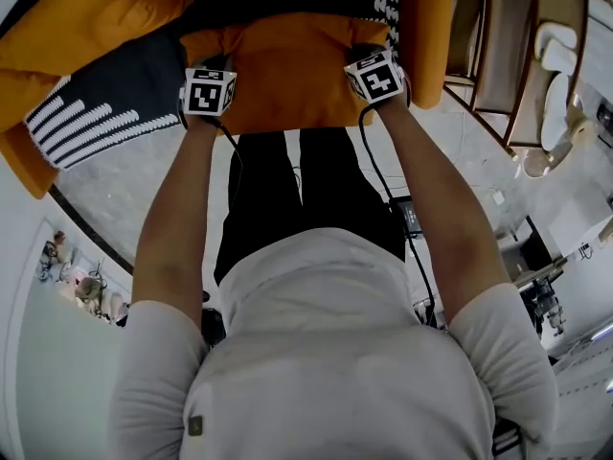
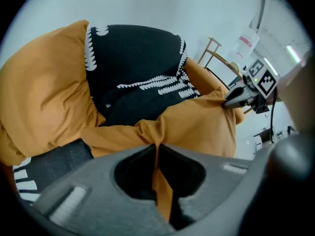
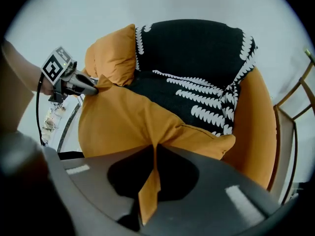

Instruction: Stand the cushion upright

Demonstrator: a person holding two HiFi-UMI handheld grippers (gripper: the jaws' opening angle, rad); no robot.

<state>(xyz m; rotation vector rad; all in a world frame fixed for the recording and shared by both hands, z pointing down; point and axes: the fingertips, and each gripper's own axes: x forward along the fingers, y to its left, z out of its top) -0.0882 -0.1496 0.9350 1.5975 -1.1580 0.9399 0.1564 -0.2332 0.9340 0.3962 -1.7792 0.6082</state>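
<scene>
An orange cushion (image 1: 287, 75) lies on the seat of an armchair (image 1: 105, 103) covered in black fabric with white leaf print and orange sides. My left gripper (image 2: 157, 149) is shut on the cushion's (image 2: 197, 127) near left corner, a fold of orange cloth pinched between its jaws. The right gripper (image 3: 153, 149) is shut on the near right corner of the cushion (image 3: 123, 122) in the same way. In the head view both grippers, left (image 1: 209, 92) and right (image 1: 375, 75), hold the cushion's near edge lifted off the seat.
A larger orange cushion (image 2: 44, 92) leans at the chair's side. Wooden chairs (image 1: 508, 46) stand to the right of the armchair. The person's legs stand close before the seat on a pale floor (image 1: 124, 190).
</scene>
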